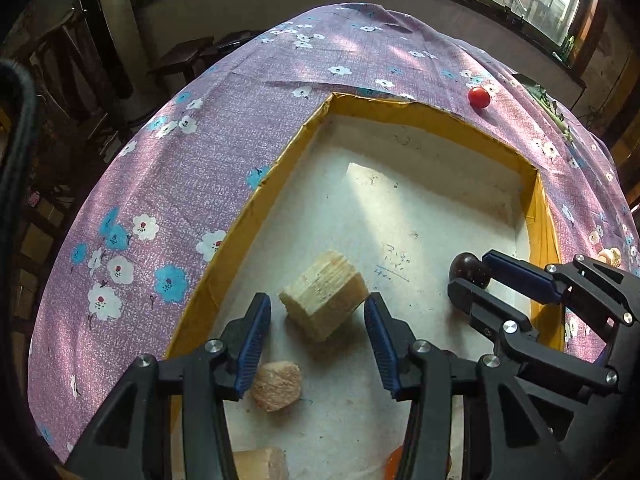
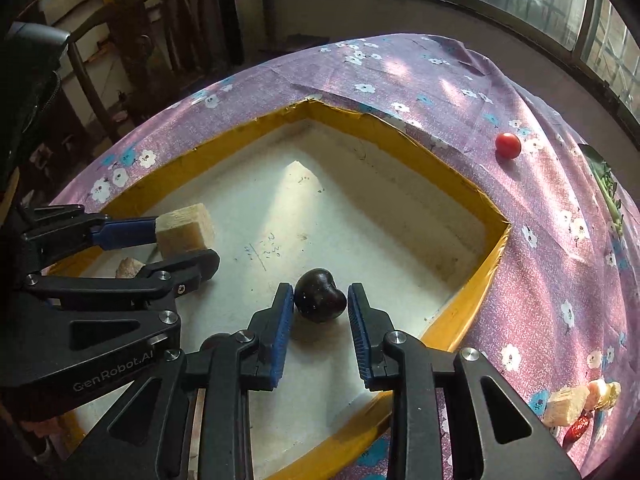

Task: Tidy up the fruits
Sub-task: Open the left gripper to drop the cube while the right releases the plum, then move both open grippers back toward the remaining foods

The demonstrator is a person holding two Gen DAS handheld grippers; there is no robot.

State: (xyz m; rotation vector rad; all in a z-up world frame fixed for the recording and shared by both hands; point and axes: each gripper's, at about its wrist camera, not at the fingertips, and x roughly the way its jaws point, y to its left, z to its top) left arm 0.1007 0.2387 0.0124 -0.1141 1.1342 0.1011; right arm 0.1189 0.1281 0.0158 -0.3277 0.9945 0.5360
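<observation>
1. A big flat tray (image 1: 256, 208) with yellow walls and a white floor sits on a purple cloth (image 1: 168, 184) with little flowers.
2. In the left wrist view, the left gripper (image 1: 316, 300) is at the bottom middle of the picture. Its jaws are open.
3. A pale block (image 1: 324, 294) lies on the tray floor between the blue pads (image 1: 252, 344). There is a gap beside the pad on the left of the picture. The other pad is just beside the block's corner.
4. A pinkish lump (image 1: 276, 386) lies on the tray floor at the bottom of the picture, just below the block.
5. In the right wrist view, the right gripper (image 2: 320, 294) is at the bottom middle. Its jaws are closed around a dark fruit (image 2: 320, 300).
6. The dark fruit sits on the white floor, near the tray's wall on the right of the picture. The pad on its left touches it, and the pad on its right is tight up against it.
7. The same view shows the left gripper (image 2: 186, 244) at the left edge, with the pale block (image 2: 184, 232) by its tips.
8. A small red fruit (image 2: 508, 145) lies on the cloth outside the tray, at the upper right, well apart from both grippers.
9. More small pieces (image 2: 564, 404) lie on the cloth at the lower right edge, too blurry to tell what they are.
</observation>
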